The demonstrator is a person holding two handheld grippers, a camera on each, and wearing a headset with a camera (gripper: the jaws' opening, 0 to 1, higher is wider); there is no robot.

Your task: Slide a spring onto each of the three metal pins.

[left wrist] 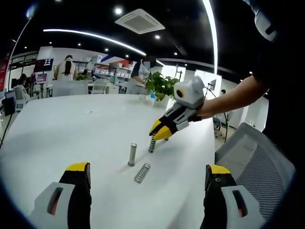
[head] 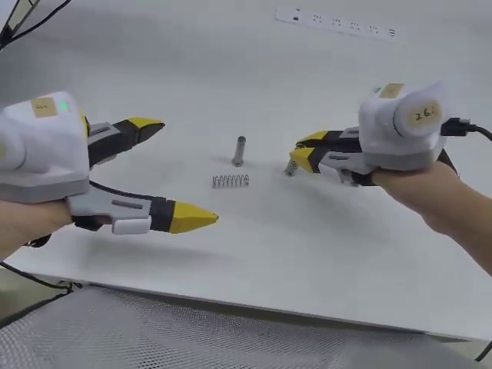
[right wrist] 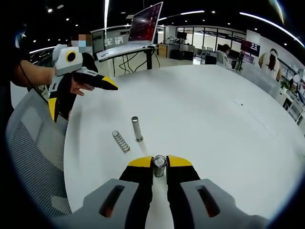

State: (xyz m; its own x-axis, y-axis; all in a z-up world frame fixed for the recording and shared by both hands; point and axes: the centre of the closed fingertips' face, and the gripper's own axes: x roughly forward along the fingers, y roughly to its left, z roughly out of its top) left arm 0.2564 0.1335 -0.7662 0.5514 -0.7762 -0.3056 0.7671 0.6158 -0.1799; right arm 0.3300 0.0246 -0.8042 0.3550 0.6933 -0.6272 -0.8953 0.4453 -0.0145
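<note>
Left gripper (head: 173, 171) well left of the bare pin (head: 240, 150), jaws spread wide, gripping nothing (my guess: parked clear, ready for the next pickup). Loose spring (head: 231, 181) lies flat on the table (head: 307, 254), just nearside of that pin, easy to reach. Right of the pin, right gripper (head: 300, 154) jaws pinch an upright second spring (right wrist: 160, 164), probably steadying it over another pin

Upright metal pin (head: 240, 151), loose spring (head: 231, 181) flat beside it, second spring (head: 291, 167) upright nearby.
</note>
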